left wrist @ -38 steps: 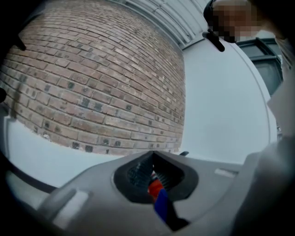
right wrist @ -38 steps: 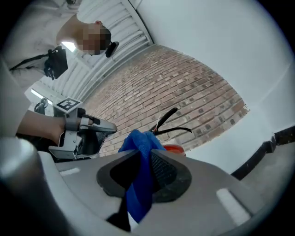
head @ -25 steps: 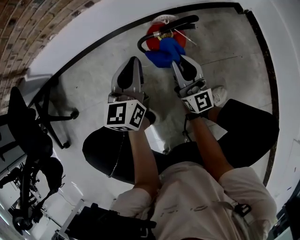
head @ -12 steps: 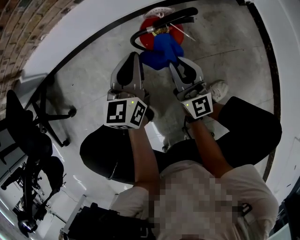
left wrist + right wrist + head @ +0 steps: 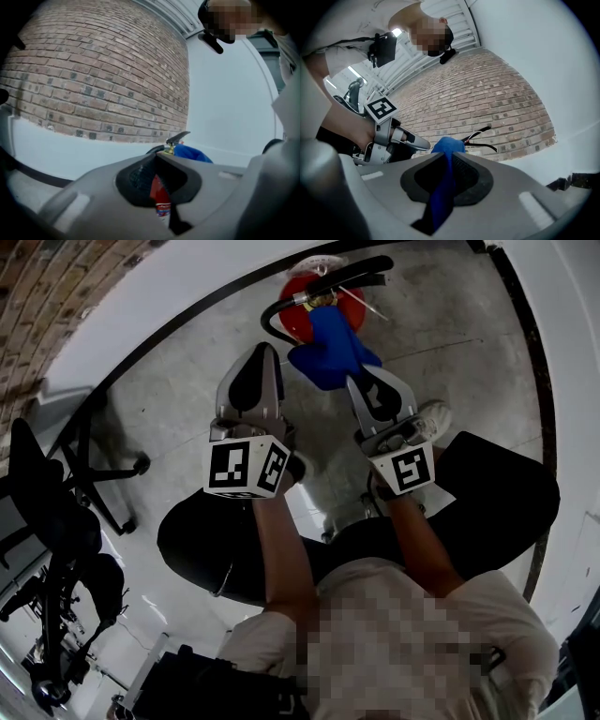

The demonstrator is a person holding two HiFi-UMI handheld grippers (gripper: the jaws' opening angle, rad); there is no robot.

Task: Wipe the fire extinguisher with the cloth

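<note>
Head view: the fire extinguisher [image 5: 296, 317] stands on the floor [image 5: 450, 343] just ahead of both tips, and my right hand-held gripper [image 5: 364, 385] has the cloth [image 5: 330, 345] at its top.

Left gripper view: my left hand-held gripper [image 5: 157, 157] is closed and empty, the red body just beyond it.

Right gripper view: my jaws clamp the cloth.

Wiping seems begun at the top; the body likely remains.

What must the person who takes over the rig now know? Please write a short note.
Left gripper: fingers together, holding nothing; it points at the fire extinguisher.
Right gripper: shut on the blue cloth.
The extinguisher stands on the floor near the wall; the cloth rests against its top.
Done: cloth gripped and brought to the extinguisher.
Left: wipe the body; how much is already wiped cannot be told.
</note>
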